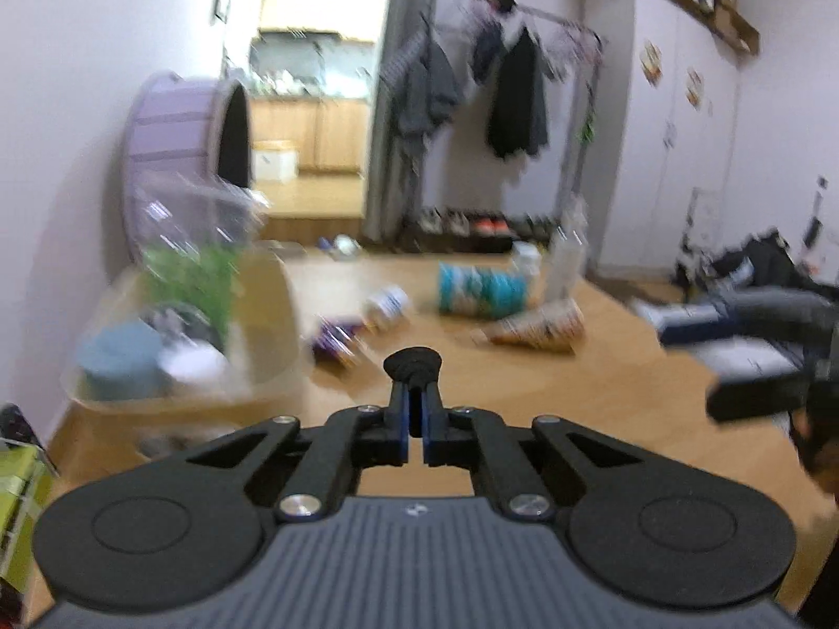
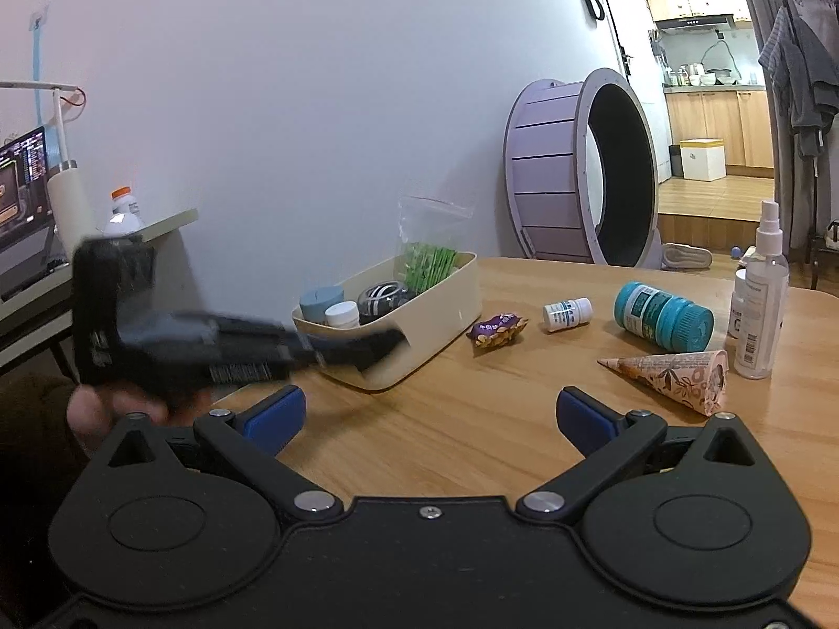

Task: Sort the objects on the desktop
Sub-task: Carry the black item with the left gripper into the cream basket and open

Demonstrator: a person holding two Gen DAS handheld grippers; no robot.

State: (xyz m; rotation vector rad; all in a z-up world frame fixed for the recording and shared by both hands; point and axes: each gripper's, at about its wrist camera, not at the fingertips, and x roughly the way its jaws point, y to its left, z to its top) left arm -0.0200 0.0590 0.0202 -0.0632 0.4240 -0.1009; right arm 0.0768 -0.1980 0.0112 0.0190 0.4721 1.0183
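Note:
My left gripper (image 1: 417, 398) is shut on a small black round-headed piece (image 1: 412, 361) that sticks up between its fingers. In the right wrist view it is a blurred dark shape (image 2: 367, 348) in front of the cream bin (image 2: 445, 309). The bin holds a blue-grey tub, a white-capped bottle, a striped black ball and a bag of green packets. My right gripper (image 2: 430, 414) is open over bare table, holding nothing. On the table lie a purple snack packet (image 2: 495, 330), a small white bottle (image 2: 566, 314), a teal bottle (image 2: 663, 317) and a paper cone (image 2: 676, 375).
A clear spray bottle (image 2: 763, 288) stands at the table's right, with a white bottle behind it. A purple cat wheel (image 2: 566, 178) stands against the wall beyond the table. A side desk with a laptop (image 2: 23, 183) and a lamp is at the left.

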